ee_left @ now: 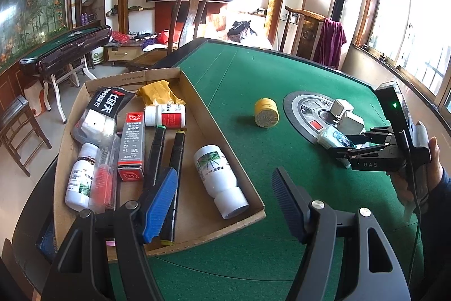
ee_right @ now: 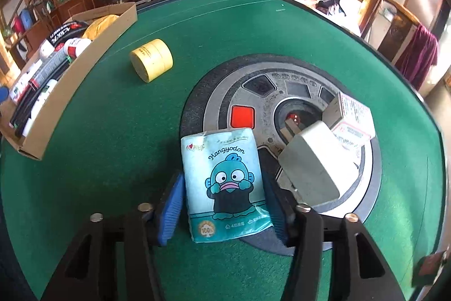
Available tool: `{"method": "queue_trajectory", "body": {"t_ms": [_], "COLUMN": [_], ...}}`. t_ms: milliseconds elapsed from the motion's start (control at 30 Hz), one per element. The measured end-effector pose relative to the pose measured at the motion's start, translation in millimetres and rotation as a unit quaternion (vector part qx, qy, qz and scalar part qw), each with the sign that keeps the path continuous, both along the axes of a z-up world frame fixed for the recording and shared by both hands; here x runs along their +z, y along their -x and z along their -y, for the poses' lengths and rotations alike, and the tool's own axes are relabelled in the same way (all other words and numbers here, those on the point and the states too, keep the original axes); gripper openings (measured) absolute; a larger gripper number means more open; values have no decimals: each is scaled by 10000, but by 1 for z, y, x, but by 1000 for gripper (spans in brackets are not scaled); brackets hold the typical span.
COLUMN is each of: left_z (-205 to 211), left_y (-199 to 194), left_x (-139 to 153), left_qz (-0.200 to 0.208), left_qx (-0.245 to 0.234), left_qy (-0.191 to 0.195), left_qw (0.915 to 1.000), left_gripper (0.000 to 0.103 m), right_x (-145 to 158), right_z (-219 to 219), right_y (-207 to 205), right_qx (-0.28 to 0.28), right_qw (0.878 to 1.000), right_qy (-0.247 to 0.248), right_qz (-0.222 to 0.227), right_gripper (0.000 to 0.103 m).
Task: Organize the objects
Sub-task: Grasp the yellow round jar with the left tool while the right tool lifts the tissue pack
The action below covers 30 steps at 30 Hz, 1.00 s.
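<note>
Green felt table (ee_right: 118, 148). Brown cardboard tray (ee_left: 225, 131). Yellow tape roll (ee_right: 151, 59). Pale blue tissue pack (ee_right: 225, 182), teal cartoon fish print. Blue ribbed pads (ee_right: 169, 208). Grey dial (ee_right: 222, 98), red square button (ee_right: 242, 116).

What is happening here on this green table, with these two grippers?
A person is tidying things into a cardboard box. The right gripper brackets a tissue pack lying at the table's centre disc. The left gripper hangs open and empty near the box. A yellow tape roll and two small boxes remain outside.
</note>
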<state>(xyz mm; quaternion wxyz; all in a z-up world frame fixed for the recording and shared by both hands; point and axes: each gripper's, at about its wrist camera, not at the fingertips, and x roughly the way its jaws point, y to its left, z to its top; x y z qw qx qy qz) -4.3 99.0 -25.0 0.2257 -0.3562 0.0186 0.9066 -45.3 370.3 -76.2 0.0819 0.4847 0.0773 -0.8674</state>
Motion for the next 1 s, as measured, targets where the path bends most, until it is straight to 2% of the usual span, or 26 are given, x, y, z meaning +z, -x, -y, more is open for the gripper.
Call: {"method": "queue_trajectory", "body": {"t_ms": [33, 167, 267, 367, 467, 600, 633, 767, 900, 1000], "left_z": [-1, -16, -39, -71, -101, -124, -127, -138, -153, -158], "left_y": [1, 12, 32, 58, 92, 131, 138, 156, 168, 175], "left_x": [0, 6, 17, 25, 19, -5, -10, -18, -24, -32], "left_qz": [62, 406, 695, 966, 1244, 1762, 1848, 2044, 2037, 2143], "left_qx": [-37, -441, -752, -1086, -993, -790, -773, -744, -720, -672], "left_qy": [-41, -136, -35, 148, 436, 676, 697, 675, 883, 996], "left_qw": [10000, 9981, 9947, 9893, 9863, 9789, 9773, 9737, 9724, 9693], "left_gripper": [69, 69, 69, 71, 71, 64, 61, 60, 60, 53], "right_x": [1, 9, 27, 43, 45, 46, 46, 49, 50, 49], "right_z": [1, -3, -13, -27, -38, -47, -49, -51, -49, -50], "right_y": [-2, -21, -45, -69, -87, -91, -90, -93, -95, -95], "right_qx": [-121, -587, -1015, -1397, -1476, -1502, -1486, -1441, -1413, -1447], "right_qw": [9999, 9979, 9915, 9798, 9655, 9574, 9562, 9561, 9536, 9520], "right_qy": [-20, 225, 706, 1289, 2020, 2331, 2391, 2405, 2509, 2549], "right_qz": [-18, -154, -400, -620, -728, -806, -807, -854, -885, -886], "right_gripper": [43, 39, 39, 40, 41, 41, 41, 42, 42, 42]}}
